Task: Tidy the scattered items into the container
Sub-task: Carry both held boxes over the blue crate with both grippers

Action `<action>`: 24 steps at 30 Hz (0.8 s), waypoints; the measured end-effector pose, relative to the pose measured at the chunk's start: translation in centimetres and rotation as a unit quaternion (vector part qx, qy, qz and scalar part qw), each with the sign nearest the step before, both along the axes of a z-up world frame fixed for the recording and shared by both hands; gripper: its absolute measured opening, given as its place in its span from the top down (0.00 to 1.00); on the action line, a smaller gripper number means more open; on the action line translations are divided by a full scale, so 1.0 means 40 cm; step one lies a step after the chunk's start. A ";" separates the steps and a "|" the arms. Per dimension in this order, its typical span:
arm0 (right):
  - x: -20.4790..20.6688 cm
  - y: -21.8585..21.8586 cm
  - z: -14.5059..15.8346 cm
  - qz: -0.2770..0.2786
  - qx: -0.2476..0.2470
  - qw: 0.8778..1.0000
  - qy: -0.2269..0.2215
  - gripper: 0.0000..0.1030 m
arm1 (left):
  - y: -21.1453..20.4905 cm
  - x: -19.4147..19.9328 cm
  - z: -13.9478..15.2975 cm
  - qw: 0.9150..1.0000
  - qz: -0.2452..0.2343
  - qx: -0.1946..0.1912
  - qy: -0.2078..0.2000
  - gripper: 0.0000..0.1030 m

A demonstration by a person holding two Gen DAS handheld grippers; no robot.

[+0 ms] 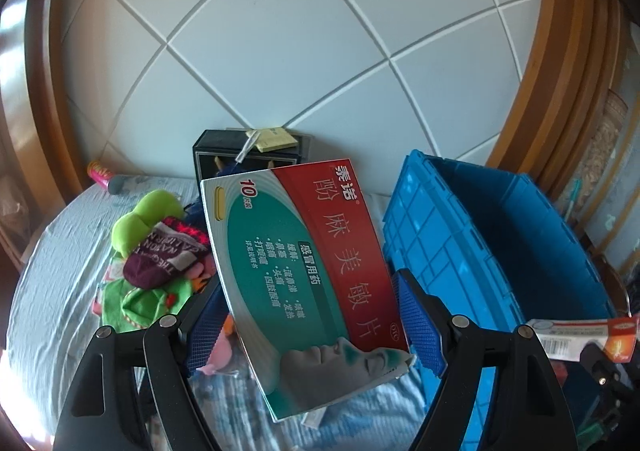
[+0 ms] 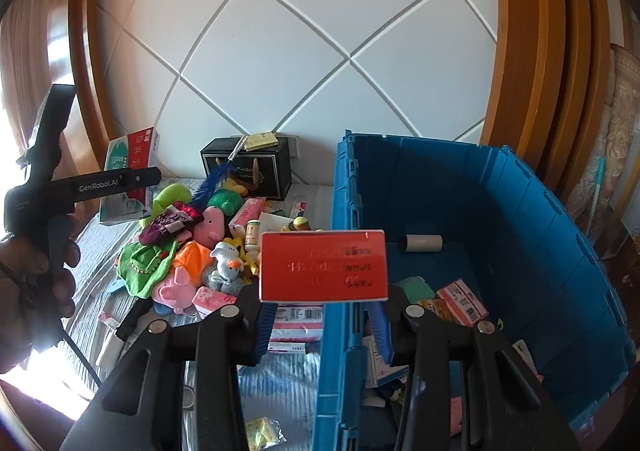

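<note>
My left gripper (image 1: pixel 310 291) is shut on a large green, red and white medicine box (image 1: pixel 304 275), its blue pads (image 1: pixel 416 323) pressing both long edges; the box hangs tilted above the bed. The right wrist view shows that same box (image 2: pixel 130 167) at the far left, in the left gripper (image 2: pixel 136 179) held by a person's hand (image 2: pixel 40 271). My right gripper (image 2: pixel 323 303) is shut on a smaller red box (image 2: pixel 323 265), over the left wall of the blue crate (image 2: pixel 540 219). The crate (image 1: pixel 500 235) stands open to the right.
Plush toys and small packets (image 2: pixel 192 251) lie heaped on the pale bedspread (image 1: pixel 60 271) left of the crate. A black box (image 2: pixel 248 171) with yellow notes stands against the quilted headboard. Inside the crate lie a white roll (image 2: pixel 424 242) and several packets (image 2: pixel 460 301).
</note>
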State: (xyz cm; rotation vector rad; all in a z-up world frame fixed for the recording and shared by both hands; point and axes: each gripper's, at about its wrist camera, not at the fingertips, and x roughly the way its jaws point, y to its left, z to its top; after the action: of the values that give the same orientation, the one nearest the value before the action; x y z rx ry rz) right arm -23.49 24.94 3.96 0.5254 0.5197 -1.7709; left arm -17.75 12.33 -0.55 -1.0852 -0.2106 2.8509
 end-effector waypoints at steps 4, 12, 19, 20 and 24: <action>-0.064 0.032 0.016 -0.028 -0.005 1.000 -0.003 0.61 | 0.087 -0.023 0.018 1.000 -0.026 0.000 0.004 0.23; -0.173 0.115 0.016 -0.079 -0.003 0.997 -0.014 0.61 | 0.265 -0.044 0.050 0.997 -0.076 -0.002 0.015 0.23; -0.254 0.193 0.008 -0.122 -0.008 0.992 -0.022 0.61 | 0.425 -0.049 0.062 0.992 -0.124 -0.009 0.019 0.23; -0.262 0.201 0.006 -0.127 -0.009 0.992 -0.023 0.61 | 0.445 -0.049 0.063 0.991 -0.130 -0.010 0.019 0.23; -0.292 0.222 -0.003 -0.142 -0.006 0.989 -0.030 0.61 | 0.511 -0.049 0.067 0.988 -0.154 -0.011 0.022 0.23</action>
State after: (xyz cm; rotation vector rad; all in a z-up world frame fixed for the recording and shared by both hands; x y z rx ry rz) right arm -35.18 33.83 3.82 0.6680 0.4080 -2.0202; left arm -19.70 32.78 2.12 -0.9626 -0.0059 2.6028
